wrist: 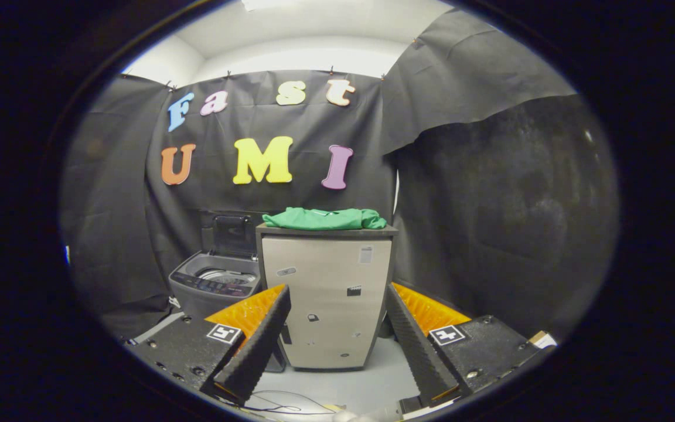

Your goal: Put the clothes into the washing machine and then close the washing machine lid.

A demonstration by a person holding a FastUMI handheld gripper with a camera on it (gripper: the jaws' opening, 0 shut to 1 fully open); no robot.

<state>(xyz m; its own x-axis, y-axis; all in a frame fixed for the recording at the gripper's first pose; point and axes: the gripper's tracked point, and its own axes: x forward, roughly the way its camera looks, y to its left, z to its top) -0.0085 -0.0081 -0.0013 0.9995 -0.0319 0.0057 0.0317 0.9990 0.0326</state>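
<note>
Fingers (267, 334) of my gripper (337, 334) stand wide apart with nothing between them but open air; they hold nothing. Just under them I see pale floor (367, 384) with a thin cable (282, 404) lying on it.

Beyond the fingers, framed in the gap between them, stands a light cabinet (329, 299) with a dark top and a few small stickers on its front. On that top lies the green garment (324, 218), the clothes I am after: loosely folded into a low, flat heap, with one end bunched up at the cabinet's far right corner.

Beside the cabinet, on its left and set a little further back, is the grey washing machine (214, 284). Its lid (233, 233) is up, standing nearly upright against the black cloth wall (490, 205), and I can see the rim of the drum (223, 274) through the opening. I cannot tell whether anything lies inside the drum.
</note>
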